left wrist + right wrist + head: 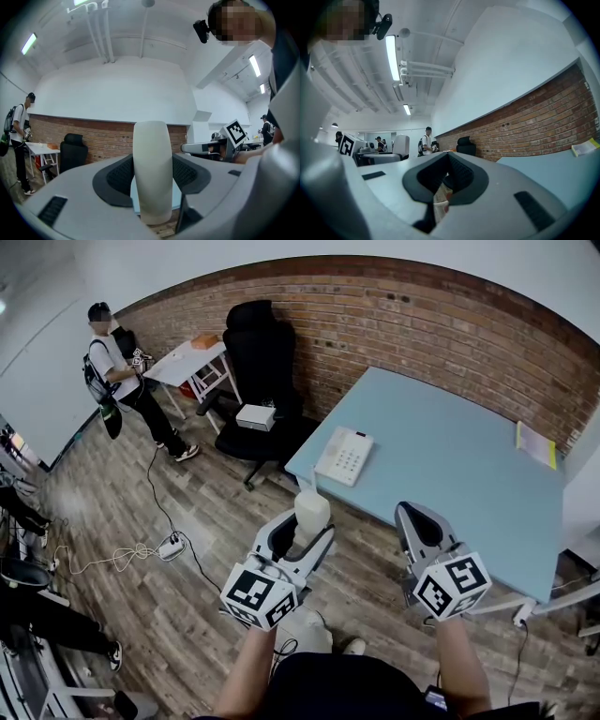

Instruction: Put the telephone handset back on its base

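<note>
The white telephone base with its keypad lies at the near left corner of the light blue table. The cream handset stands upright in my left gripper, over the wooden floor short of the table's edge. In the left gripper view the handset fills the gap and both dark pads of the left gripper press on its sides. My right gripper hangs to the right, near the table's front edge. In its own view the right gripper has its jaws together with nothing held.
A black office chair with a white box on its seat stands left of the table. A person stands by a small white table at far left. A power strip and cable lie on the floor. A yellow-edged booklet lies on the table's far side.
</note>
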Available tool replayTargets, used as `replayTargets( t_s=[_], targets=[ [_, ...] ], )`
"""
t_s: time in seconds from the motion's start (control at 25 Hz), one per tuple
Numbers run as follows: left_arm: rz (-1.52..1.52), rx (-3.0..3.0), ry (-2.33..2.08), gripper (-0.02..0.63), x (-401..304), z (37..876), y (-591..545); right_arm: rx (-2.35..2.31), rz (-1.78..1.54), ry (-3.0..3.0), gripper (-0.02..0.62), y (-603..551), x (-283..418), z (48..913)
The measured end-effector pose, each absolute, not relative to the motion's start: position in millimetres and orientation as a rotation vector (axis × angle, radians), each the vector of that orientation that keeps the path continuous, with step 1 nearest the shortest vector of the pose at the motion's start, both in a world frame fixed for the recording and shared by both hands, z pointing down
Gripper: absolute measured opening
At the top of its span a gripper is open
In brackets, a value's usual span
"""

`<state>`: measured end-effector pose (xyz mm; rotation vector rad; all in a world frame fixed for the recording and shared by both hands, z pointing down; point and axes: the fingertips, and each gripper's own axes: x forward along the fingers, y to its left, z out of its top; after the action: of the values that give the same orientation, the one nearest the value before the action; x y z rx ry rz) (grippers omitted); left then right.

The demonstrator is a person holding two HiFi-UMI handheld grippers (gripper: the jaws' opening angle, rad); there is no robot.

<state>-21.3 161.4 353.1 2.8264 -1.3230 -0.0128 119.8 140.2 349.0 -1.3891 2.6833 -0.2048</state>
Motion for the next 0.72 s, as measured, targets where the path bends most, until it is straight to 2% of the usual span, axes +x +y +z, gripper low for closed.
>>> replayTargets(
  t_s=[0.72],
  targets=[
    [-0.064, 2.845, -1.318, 0.247, -33, 351, 124, -1.369, -0.176, 2.707, 0.011, 104, 109, 350]
  ],
)
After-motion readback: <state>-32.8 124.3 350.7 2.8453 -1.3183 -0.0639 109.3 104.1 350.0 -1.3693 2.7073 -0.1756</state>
